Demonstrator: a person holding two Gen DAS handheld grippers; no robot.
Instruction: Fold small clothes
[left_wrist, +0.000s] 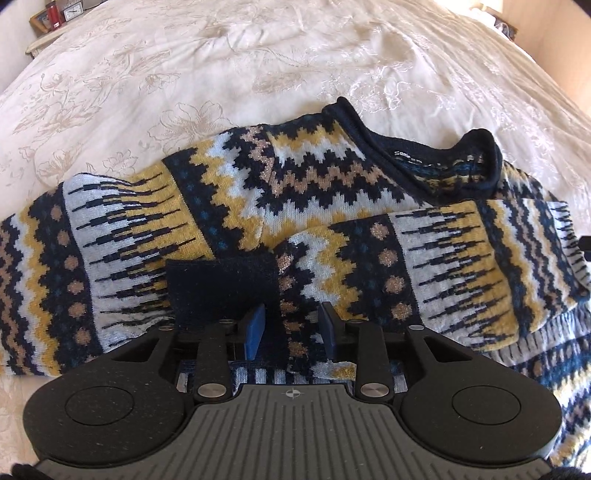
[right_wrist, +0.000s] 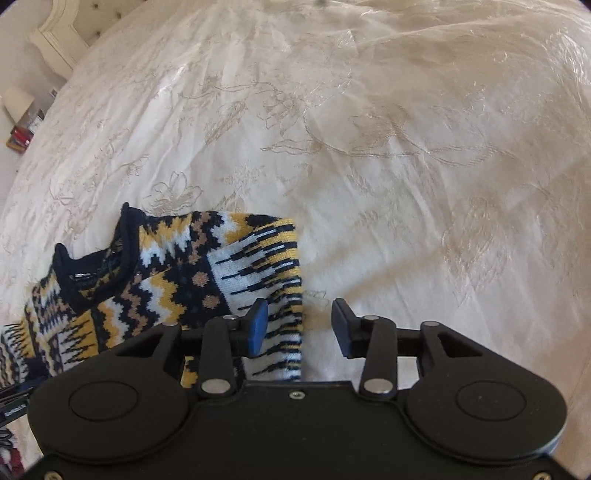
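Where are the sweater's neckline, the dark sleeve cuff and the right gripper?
sweater neckline (left_wrist: 424, 162): left wrist view, on the navy inner collar beside the label.
dark sleeve cuff (left_wrist: 221, 288): left wrist view, middle of the navy cuff ahead of the fingers.
right gripper (right_wrist: 300, 325): right wrist view, midway between its fingertips, over the sweater's edge.

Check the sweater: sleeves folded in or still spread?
Partly folded. One sleeve lies across the sweater chest below the collar, its navy cuff by the left gripper. Other sleeve's fold: cannot tell.
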